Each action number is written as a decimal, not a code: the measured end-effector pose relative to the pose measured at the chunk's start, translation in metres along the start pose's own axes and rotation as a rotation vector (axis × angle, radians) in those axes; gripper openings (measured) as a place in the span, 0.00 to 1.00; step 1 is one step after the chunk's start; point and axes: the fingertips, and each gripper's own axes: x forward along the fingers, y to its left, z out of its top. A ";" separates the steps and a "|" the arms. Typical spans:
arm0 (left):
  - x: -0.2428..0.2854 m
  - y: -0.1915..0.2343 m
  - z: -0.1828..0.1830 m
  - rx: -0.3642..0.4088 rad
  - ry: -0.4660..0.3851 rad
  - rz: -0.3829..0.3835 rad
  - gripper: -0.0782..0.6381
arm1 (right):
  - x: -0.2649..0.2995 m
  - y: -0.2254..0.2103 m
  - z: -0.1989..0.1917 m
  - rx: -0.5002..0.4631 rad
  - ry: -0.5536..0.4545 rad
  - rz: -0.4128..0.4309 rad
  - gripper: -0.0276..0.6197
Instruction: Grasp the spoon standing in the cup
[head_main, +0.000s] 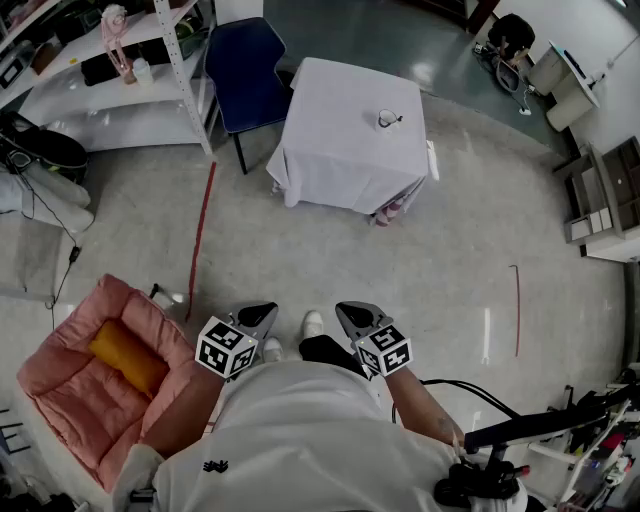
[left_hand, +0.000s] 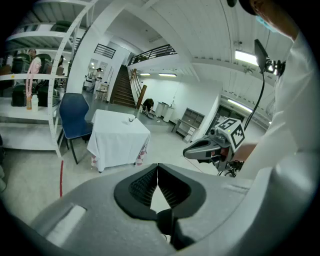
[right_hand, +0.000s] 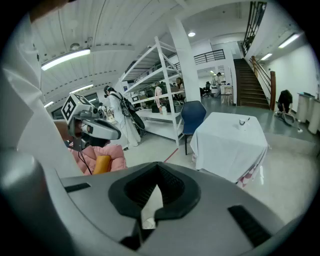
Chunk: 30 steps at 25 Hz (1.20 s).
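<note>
Both the left gripper (head_main: 262, 314) and right gripper (head_main: 352, 314) were clenched empty. Well apart, the cup (head_main: 387, 121) stood on the white-draped table (head_main: 335, 160); its spoon (head_main: 398, 119) was barely discernible at that range.

A white-draped table (head_main: 340, 150) stands on the far part of the floor (head_main: 440, 270). On it, toward its right side, sits a cup (head_main: 387, 121) holding a spoon (head_main: 398, 119).
</note>
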 end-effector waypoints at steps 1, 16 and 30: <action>0.009 0.000 0.009 0.013 0.003 -0.003 0.13 | 0.002 -0.009 0.004 0.024 -0.014 -0.002 0.05; 0.148 -0.001 0.120 0.133 0.011 -0.093 0.13 | -0.004 -0.175 0.019 0.140 -0.092 -0.107 0.05; 0.206 0.199 0.249 0.187 0.060 -0.213 0.13 | 0.131 -0.329 0.151 0.295 -0.091 -0.342 0.14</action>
